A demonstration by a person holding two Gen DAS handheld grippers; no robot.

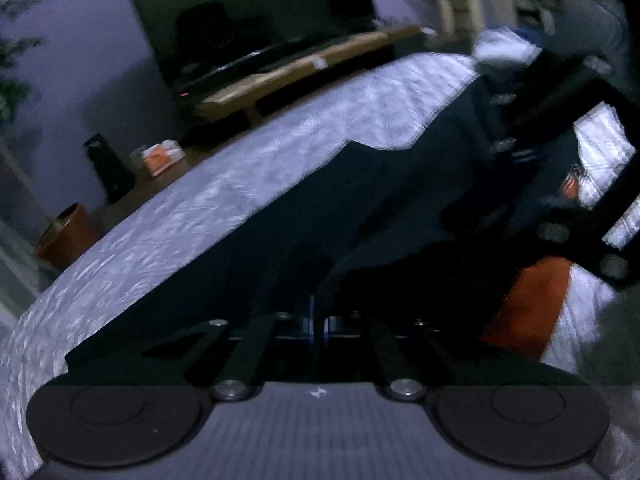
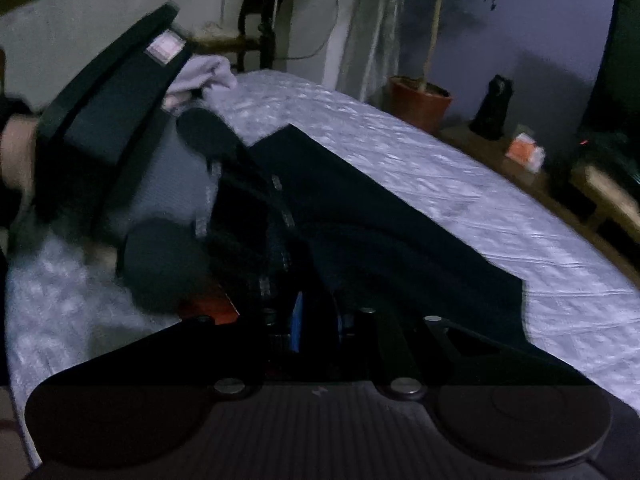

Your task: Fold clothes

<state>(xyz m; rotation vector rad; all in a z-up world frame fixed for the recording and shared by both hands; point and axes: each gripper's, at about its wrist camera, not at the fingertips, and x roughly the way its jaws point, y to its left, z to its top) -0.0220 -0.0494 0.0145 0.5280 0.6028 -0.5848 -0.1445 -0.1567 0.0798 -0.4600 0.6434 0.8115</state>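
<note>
A dark garment [image 1: 360, 184] lies spread along the white quilted bed [image 1: 200, 208]. My left gripper [image 1: 319, 312] is low over the garment's near end, its jaws together on a dark banded edge [image 1: 340, 276] that rises into them. In the right wrist view the same garment [image 2: 400, 240] runs away to the right, and a hand [image 2: 16, 152] holds the left gripper's body. My right gripper [image 2: 319, 320] is close beside the left one, its blue pads [image 2: 298, 320] apart over the dark cloth. An orange patch of cloth [image 1: 528, 308] shows under the garment.
A pale grey bundle of clothes [image 2: 208, 76] sits on the bed's far end. Beyond the bed are a potted plant [image 2: 420, 108], a black speaker [image 2: 494, 108], an orange box [image 1: 162, 156], a wooden bench [image 1: 304, 68] and a dark TV [image 1: 248, 20].
</note>
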